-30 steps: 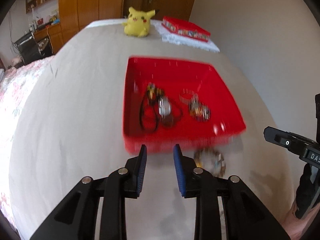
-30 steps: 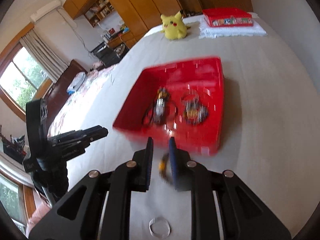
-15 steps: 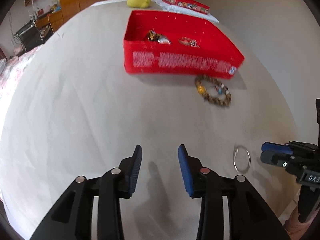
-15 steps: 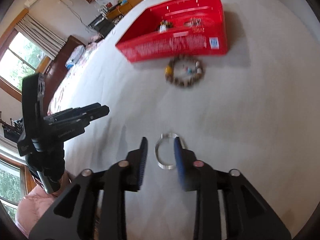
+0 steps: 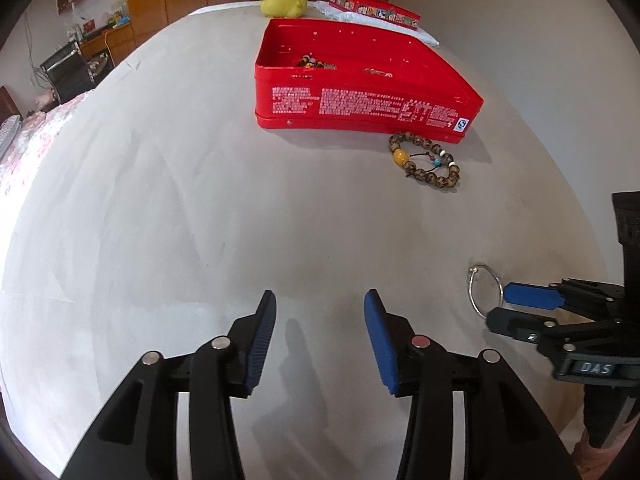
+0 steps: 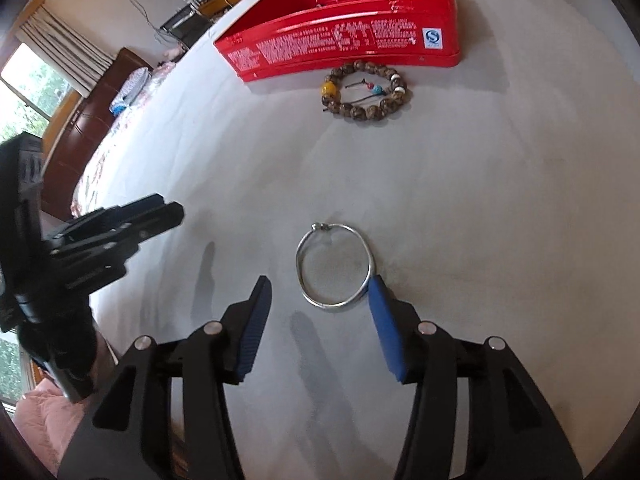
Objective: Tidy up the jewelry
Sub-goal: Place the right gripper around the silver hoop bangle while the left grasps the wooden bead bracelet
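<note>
Right gripper (image 6: 318,292) has just been opening, jaws spread low over the thin silver bangle (image 6: 335,265) lying flat on the table (image 6: 480,200), one pad at its rim. It could skate away when pinched. Left gripper (image 5: 319,306), also opening, empty, tilts steeply down; beaded bracelet (image 5: 426,159) sits beside the red tin (image 5: 360,104).

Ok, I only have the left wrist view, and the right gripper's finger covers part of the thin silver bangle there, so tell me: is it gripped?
Observer: No. In the right wrist view the thin silver bangle lies flat on the grey cloth. The right gripper is open, its jaws have just been opening, and only the bangle's near arc is between them.
Operator: Is either pad touching it?
Observer: One blue pad meets the rim, though contact is unclear. The other stands clear.
</note>
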The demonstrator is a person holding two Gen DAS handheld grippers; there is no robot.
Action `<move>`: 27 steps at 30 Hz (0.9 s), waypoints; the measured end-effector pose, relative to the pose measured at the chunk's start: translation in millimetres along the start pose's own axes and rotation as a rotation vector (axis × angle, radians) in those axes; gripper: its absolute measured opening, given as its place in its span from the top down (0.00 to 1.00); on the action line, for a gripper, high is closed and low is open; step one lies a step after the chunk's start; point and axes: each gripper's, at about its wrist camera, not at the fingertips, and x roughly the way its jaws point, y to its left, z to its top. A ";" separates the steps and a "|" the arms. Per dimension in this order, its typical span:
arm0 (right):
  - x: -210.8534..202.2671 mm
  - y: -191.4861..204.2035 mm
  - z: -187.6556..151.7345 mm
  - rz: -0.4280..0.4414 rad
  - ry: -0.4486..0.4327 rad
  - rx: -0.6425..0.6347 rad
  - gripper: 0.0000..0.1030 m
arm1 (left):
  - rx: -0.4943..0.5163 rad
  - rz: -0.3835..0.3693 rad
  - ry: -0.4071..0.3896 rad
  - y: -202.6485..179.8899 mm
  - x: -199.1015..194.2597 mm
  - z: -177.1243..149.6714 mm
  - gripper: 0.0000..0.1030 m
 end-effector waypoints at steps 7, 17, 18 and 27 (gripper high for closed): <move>5.3 10.9 -1.8 -0.096 -0.012 -0.051 0.62 | 0.003 0.007 -0.023 -1.6 -6.0 -0.8 0.52; 3.0 3.4 -0.6 -0.098 -0.008 -0.032 0.86 | -0.001 0.000 -0.017 -2.1 -6.0 0.3 0.52; 1.5 2.7 -0.6 -0.085 -0.005 -0.028 0.86 | -0.007 0.003 -0.021 -0.3 -6.6 0.7 0.52; 0.4 17.1 3.7 -0.058 0.003 -0.044 0.54 | -0.023 0.002 -0.021 7.0 -6.2 3.2 0.52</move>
